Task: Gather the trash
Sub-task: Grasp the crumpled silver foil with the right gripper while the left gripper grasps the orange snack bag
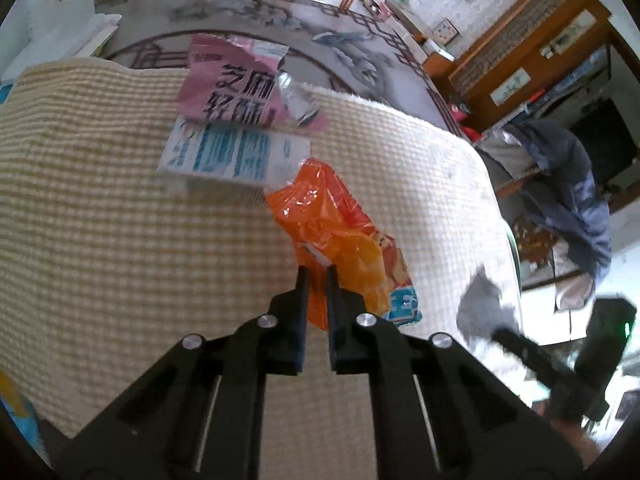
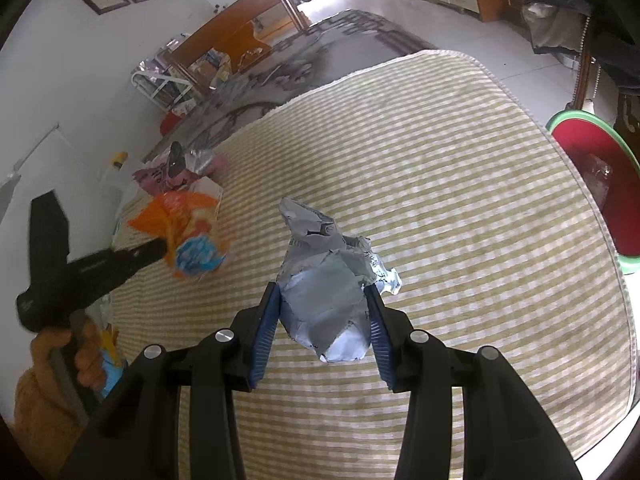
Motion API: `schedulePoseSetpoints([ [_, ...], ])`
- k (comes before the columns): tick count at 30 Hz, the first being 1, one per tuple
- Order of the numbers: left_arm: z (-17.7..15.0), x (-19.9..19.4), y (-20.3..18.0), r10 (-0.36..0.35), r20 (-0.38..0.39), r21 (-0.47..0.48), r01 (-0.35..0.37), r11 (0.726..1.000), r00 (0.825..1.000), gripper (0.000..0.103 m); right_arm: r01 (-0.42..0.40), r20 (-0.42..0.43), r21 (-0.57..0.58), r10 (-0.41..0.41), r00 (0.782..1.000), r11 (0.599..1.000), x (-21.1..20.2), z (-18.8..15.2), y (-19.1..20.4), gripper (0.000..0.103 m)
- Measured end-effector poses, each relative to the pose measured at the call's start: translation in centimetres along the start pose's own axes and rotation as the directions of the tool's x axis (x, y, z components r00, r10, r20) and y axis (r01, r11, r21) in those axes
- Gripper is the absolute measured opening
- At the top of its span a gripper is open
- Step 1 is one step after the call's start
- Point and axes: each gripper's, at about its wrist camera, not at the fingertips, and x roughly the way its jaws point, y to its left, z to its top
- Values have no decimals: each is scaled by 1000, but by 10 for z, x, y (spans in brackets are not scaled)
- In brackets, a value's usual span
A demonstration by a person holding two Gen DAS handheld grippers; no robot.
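In the left wrist view my left gripper point(image 1: 317, 270) is shut on the near end of a crumpled orange snack wrapper point(image 1: 332, 220), which lies on the checked cloth point(image 1: 100, 220). Beyond it lie a white-and-blue packet point(image 1: 232, 152), a pink wrapper point(image 1: 232, 88) and a piece of silver foil point(image 1: 296, 98). In the right wrist view my right gripper point(image 2: 321, 287) is shut on a crumpled grey-white paper bag point(image 2: 324, 312), with both blue pads pressing its sides. The left gripper point(image 2: 162, 245) shows at the left with the orange wrapper point(image 2: 188, 232).
A red basin with a green rim point(image 2: 592, 184) stands past the table's right edge. A hand in an orange sleeve point(image 2: 60, 352) holds the left gripper. Blue clothing hangs over a chair point(image 1: 568, 184) to the right. A patterned rug point(image 1: 280, 20) lies beyond the table.
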Motion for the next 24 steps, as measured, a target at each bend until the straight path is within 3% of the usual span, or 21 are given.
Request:
schedulePoseSetpoints([
  [6,-21,-2,10,88,-49,68,-84,994,995,8,-2,-23,-3,1,1000,1000,11,-3,4,42],
  [10,-29,6,19,115,-55,16,-115,993,992,10,4,-28,-26,-5,1000,1000,13,-5,10,42],
  [12,-32,3,21,117,-39,-5,-117,993,992,22,15,-21,-46,-16,1000,999,11,-6,13,42],
  [16,-34,-2,14,140,10,-5,-140,990,990,57,28,-7,-60,-28,1000,998,8,-7,15,42],
  [24,-29,4,-1,126,24,-11,-125,992,992,58,32,6,-57,-32,999,998,7,-9,14,42],
])
